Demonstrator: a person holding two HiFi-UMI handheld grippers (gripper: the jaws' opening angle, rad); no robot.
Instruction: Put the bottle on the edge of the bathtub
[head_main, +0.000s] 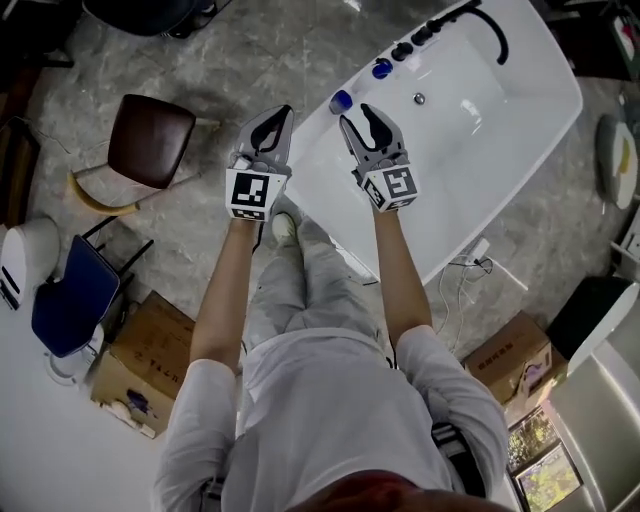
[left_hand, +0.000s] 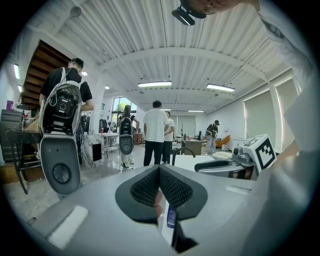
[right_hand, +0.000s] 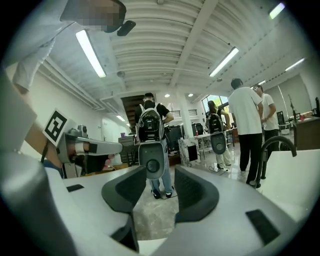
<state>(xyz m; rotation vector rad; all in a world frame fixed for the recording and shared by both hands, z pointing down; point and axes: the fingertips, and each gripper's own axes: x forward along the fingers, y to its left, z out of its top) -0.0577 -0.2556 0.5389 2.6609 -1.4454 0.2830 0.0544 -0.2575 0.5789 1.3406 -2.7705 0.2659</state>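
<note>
The white oval bathtub (head_main: 566, 102) stood on a grey marbled floor (head_main: 200, 60). A white bottle with a blue cap (head_main: 341, 101) stood upright on the bathtub's rim. It was at the near end of the edge that carried the black faucet (head_main: 492, 28), close to the corner nearest the person.

The right tool (head_main: 356, 114) hovered over the bathtub just beside that bottle. In the right gripper view its jaws (right_hand: 157, 176) stood apart, and only floor and people across the room showed in the gap. The left tool (head_main: 277, 118) hung outside the bathtub, beyond the same corner and near the bottle. In the left gripper view its dark ribbed pads (left_hand: 160, 172) met at the tips and gripped nothing.

Further along that edge sat a darker blue round thing (head_main: 382, 68); I could not tell what it was.

On the floor to the left stood a brown-seated stool (head_main: 150, 140) and a brown cardboard box (head_main: 140, 365).
</note>
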